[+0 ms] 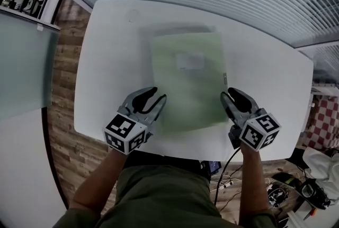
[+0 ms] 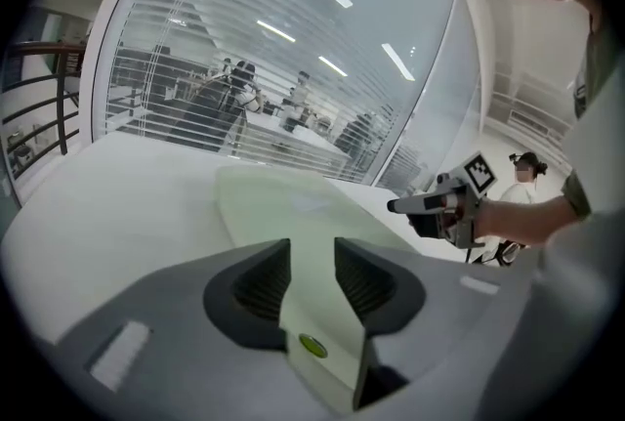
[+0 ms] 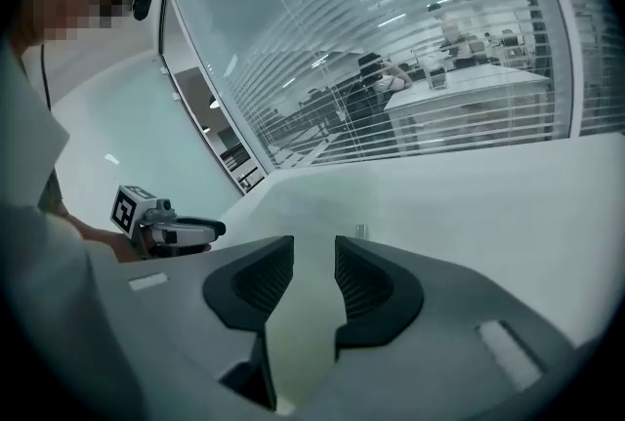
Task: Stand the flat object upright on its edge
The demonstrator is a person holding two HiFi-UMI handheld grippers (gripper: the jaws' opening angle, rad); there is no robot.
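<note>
Grey left gripper (image 1: 159, 93) and right gripper (image 1: 228, 92) have black ribbed fingers (image 2: 259, 282) and black-and-white marker cubes (image 1: 126, 133); clothing (image 1: 159, 195) is olive green.

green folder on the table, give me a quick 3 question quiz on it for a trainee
1. True or false: the green folder stands upright on the white table.
2. In the head view, where are the left gripper and the right gripper? A) at the folder's two near corners B) at its far edge C) away from the folder
3. Fill in: in each gripper view the jaws stand ____, with part of the folder between them.

Key: 1 false, it lies low on the table, not on its edge. 2 A. 3 apart.
</note>
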